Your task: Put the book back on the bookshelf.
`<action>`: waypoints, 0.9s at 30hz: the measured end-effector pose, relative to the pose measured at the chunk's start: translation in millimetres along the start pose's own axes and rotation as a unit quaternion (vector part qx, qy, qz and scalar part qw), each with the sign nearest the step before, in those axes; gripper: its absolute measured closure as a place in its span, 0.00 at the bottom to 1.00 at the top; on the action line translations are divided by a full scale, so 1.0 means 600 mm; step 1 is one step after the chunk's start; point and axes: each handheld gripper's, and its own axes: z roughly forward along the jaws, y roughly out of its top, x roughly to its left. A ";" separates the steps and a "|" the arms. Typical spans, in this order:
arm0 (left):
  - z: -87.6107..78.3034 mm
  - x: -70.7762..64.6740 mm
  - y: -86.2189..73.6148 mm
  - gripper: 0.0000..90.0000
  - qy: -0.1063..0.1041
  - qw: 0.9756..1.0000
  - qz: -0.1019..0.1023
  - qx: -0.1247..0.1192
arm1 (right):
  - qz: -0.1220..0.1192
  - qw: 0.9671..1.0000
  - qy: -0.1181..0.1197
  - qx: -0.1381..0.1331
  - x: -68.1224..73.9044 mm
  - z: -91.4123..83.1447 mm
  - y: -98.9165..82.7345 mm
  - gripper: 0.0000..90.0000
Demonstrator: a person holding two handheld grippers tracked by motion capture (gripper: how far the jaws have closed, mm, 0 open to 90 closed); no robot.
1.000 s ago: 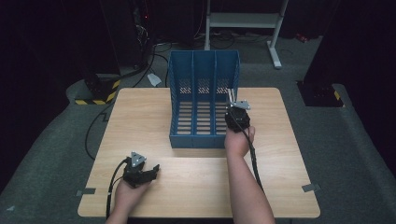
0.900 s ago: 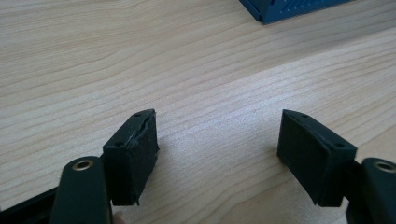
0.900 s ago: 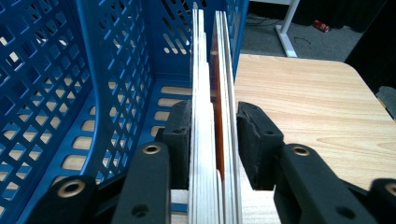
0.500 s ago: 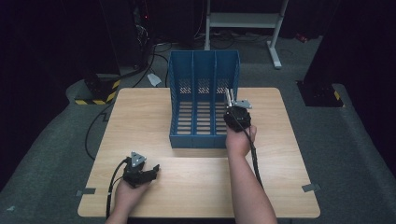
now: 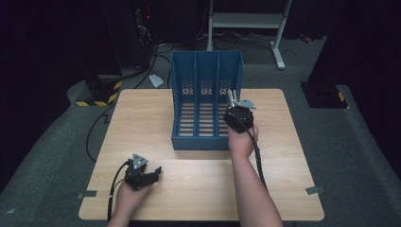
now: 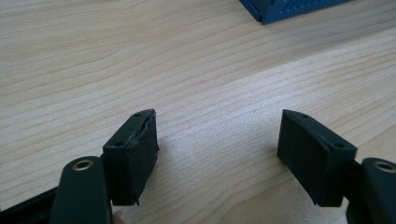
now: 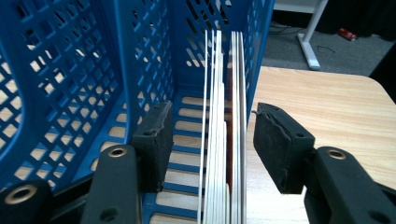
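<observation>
Your right gripper gapes around thin white upright sheets inside blue slotted plastic file rack, unclamped, your left gripper wide, empty, low over pale wooden table.

My left black two-fingered handheld gripper carries a grey three-cornered plate on top, and a black cable loops from its body back along my forearm. My right black two-fingered handheld gripper has the same grey plate, with its black cable trailing down beside my bare forearm; no sleeves are worn. Each gripper ends in two black rectangular fingers faced with rough, foam-like pads, each showing small screw holes on its upper face. The fingers mount on smooth black arms, each with a brass-coloured ringed hole near the joint.
</observation>
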 end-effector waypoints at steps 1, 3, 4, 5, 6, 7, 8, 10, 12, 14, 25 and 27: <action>0.000 0.000 0.000 0.32 0.000 1.000 0.000 0.000 | 0.000 1.000 0.003 -0.003 -0.001 -0.001 0.001 0.51; 0.000 0.000 0.000 0.32 0.000 1.000 0.000 0.000 | 0.000 1.000 0.010 -0.004 -0.004 -0.003 0.004 0.49; 0.000 0.000 0.000 0.32 0.000 1.000 0.000 0.000 | 0.000 1.000 0.014 -0.002 -0.005 -0.005 0.005 0.48; 0.000 0.000 0.000 0.32 0.000 1.000 0.000 0.000 | -0.004 1.000 0.017 -0.005 -0.006 -0.009 0.008 0.47; 0.000 0.000 0.000 0.32 0.000 1.000 0.000 0.000 | -0.004 1.000 0.017 -0.005 -0.006 -0.009 0.008 0.47; 0.000 0.000 0.000 0.32 0.000 1.000 -0.001 0.000 | -0.005 1.000 0.021 -0.009 -0.008 -0.012 0.009 0.46; 0.000 0.000 0.000 0.32 0.000 1.000 -0.001 0.000 | -0.005 1.000 0.021 -0.009 -0.008 -0.012 0.009 0.46; 0.000 0.000 0.000 0.32 0.000 1.000 -0.001 0.000 | -0.009 1.000 0.025 -0.014 -0.010 -0.016 0.011 0.44; 0.000 0.000 0.000 0.32 0.000 1.000 0.000 0.000 | -0.012 0.999 0.029 -0.017 -0.012 -0.020 0.012 0.43; 0.000 0.000 0.000 0.32 0.000 1.000 0.000 0.000 | -0.013 0.999 0.032 -0.020 -0.015 -0.025 0.013 0.43; 0.000 0.000 0.000 0.32 0.000 1.000 0.000 0.000 | -0.010 0.998 0.051 -0.033 -0.028 -0.050 0.018 0.41; 0.000 0.000 0.000 0.32 0.000 1.000 0.000 0.000 | -0.010 0.998 0.052 -0.034 -0.028 -0.051 0.017 0.41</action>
